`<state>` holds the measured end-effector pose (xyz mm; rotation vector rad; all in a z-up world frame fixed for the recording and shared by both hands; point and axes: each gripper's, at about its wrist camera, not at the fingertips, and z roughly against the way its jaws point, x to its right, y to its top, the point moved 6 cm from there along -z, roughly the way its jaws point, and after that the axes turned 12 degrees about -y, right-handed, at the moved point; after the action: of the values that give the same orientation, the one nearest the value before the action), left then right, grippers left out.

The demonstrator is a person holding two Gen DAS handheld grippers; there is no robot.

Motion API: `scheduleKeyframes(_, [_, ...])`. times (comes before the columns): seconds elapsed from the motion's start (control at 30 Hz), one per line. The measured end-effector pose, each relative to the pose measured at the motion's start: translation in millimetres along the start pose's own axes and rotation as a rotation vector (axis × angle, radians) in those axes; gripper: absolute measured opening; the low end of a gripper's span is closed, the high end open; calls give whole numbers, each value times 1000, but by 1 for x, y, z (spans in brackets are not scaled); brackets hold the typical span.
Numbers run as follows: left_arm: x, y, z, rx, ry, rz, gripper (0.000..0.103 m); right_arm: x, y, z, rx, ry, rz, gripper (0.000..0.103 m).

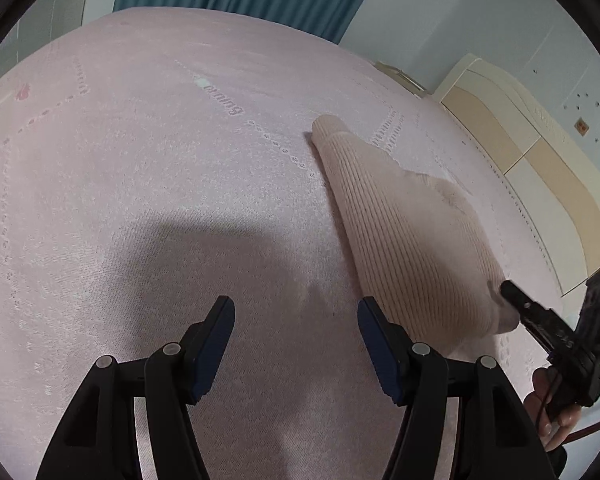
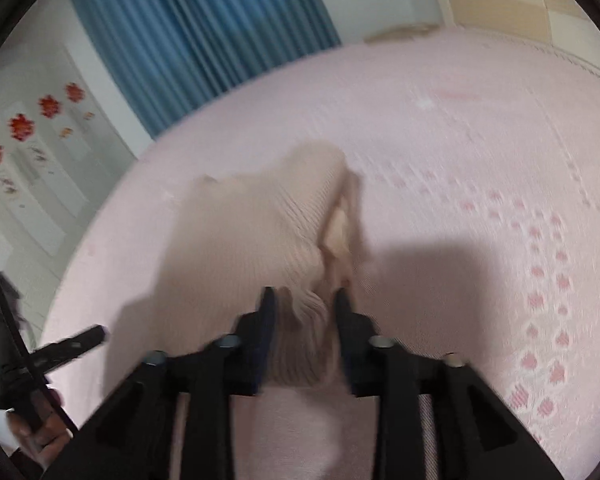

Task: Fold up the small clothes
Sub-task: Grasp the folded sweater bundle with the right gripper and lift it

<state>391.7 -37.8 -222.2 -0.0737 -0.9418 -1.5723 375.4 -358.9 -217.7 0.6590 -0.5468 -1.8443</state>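
A beige ribbed knit garment (image 1: 404, 232) lies folded long and narrow on the pink bed sheet (image 1: 160, 160). In the left wrist view it runs diagonally at the right. My left gripper (image 1: 296, 308) hovers open over bare sheet just left of it, with nothing between its fingers. In the blurred right wrist view the garment (image 2: 252, 232) lies straight ahead. Its near bunched edge sits between the fingers of my right gripper (image 2: 305, 304), which stand apart and do not visibly clamp it. One finger (image 1: 516, 296) of the right gripper touches the garment's near corner.
A blue curtain (image 2: 204, 32) hangs behind the bed. A cream panelled headboard (image 1: 532, 148) runs along the right side. A wall with red flower stickers (image 2: 20, 128) is at the left. A hand (image 1: 556, 412) holds the right gripper's handle.
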Motion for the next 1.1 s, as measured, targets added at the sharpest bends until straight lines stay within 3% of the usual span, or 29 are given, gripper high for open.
scheduleKeyframes(0.13, [-1,4,-2,18,4,15,62,-12,29,-11,-17,-6,48,44])
scheduleKeyframes(0.3, [1,4,-1,27,13,14,62,-18,66,-44,-45,-101,110,44])
scheduleKeyframes(0.4, [-1,4,-4,23,17,15,62,-12,65,-64,-113,-117,98,53])
scheduleKeyframes(0.67, [-3,6,-8,19,12,24,62,23,27,-104,-278,93,-160,70])
scheduleKeyframes(0.8, [-1,6,-6,23,16,7,62,11,26,-109,-254,76,-90,74])
scheduleKeyframes(0.97, [-1,6,0,41,7,22,62,-4,27,-120,-249,124,-54,73])
scheduleKeyframes(1.1, [-4,8,5,53,-4,45,62,1,31,-119,-275,198,-113,47])
